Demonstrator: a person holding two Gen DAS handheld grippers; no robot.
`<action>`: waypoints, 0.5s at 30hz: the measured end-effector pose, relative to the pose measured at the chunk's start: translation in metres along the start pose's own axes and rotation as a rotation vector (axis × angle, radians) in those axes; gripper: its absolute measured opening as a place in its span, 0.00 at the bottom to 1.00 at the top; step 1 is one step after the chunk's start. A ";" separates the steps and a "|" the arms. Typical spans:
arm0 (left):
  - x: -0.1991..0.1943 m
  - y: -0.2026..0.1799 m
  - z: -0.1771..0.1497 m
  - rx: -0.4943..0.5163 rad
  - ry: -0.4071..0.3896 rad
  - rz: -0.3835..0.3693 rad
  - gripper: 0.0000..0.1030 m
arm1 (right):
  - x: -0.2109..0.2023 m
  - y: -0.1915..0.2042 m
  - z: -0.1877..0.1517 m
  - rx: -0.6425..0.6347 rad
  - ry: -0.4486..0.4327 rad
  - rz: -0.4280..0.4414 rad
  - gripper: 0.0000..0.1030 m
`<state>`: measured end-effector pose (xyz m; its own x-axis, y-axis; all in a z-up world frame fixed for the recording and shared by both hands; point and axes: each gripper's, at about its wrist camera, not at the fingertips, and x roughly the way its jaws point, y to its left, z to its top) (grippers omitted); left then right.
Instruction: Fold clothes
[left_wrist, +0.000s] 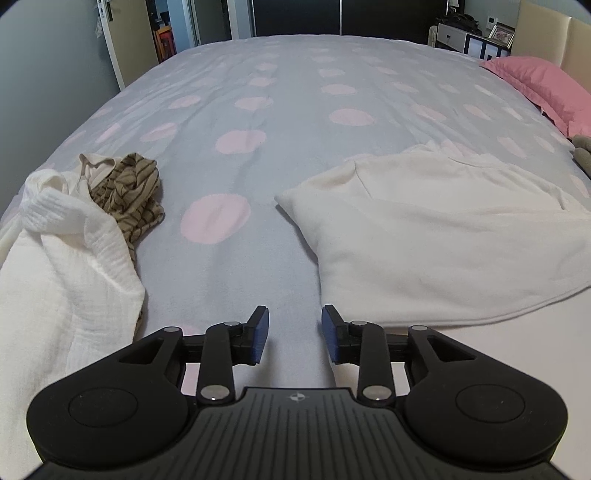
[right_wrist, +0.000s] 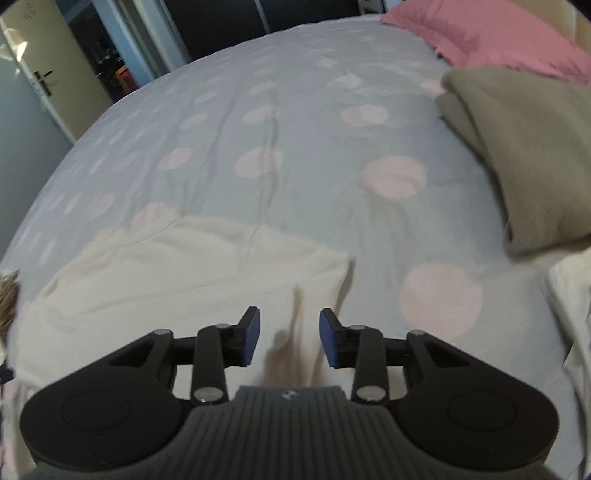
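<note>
Cream fleece, soft and thick, made up the garment (left_wrist: 443, 236) lying on the bed (left_wrist: 295, 92), partly folded with a rounded hem near the front edge and a pointed corner toward the middle. Both sets of fingers were released and held nothing. The left gripper (left_wrist: 295, 334) hung over bare bedspread just beside the garment's hem. The right gripper (right_wrist: 290, 338) hovered above a raised crease of the same cream cloth, which stood between its fingers without being pinched.

The risk, as I judged it, was that a grab at that ridge would catch only the top layer, so the fold beneath would slide apart when lifted. A pull toward the edge could also drag the piece off the bed.

A crumpled white garment (left_wrist: 62, 258) and a striped brown one (left_wrist: 133, 192) waited at the left, unfolded. A folded grey-brown piece (right_wrist: 524, 155) sat beside the pink pillow (right_wrist: 498, 37).
</note>
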<state>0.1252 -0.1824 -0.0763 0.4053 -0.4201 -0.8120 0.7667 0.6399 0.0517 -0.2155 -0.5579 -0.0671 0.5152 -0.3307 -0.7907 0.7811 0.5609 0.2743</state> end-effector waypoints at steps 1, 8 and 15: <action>0.000 0.000 -0.001 -0.007 0.006 -0.004 0.31 | 0.001 0.002 -0.005 -0.019 0.016 -0.002 0.37; -0.012 -0.004 -0.007 -0.024 0.012 -0.011 0.31 | 0.004 -0.002 -0.032 -0.047 0.109 -0.005 0.05; -0.024 -0.008 -0.012 -0.007 0.011 0.000 0.38 | -0.004 -0.022 -0.038 0.022 0.153 -0.056 0.08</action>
<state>0.1037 -0.1701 -0.0641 0.3993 -0.4131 -0.8185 0.7635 0.6441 0.0474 -0.2480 -0.5402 -0.0905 0.4123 -0.2410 -0.8786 0.8154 0.5278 0.2378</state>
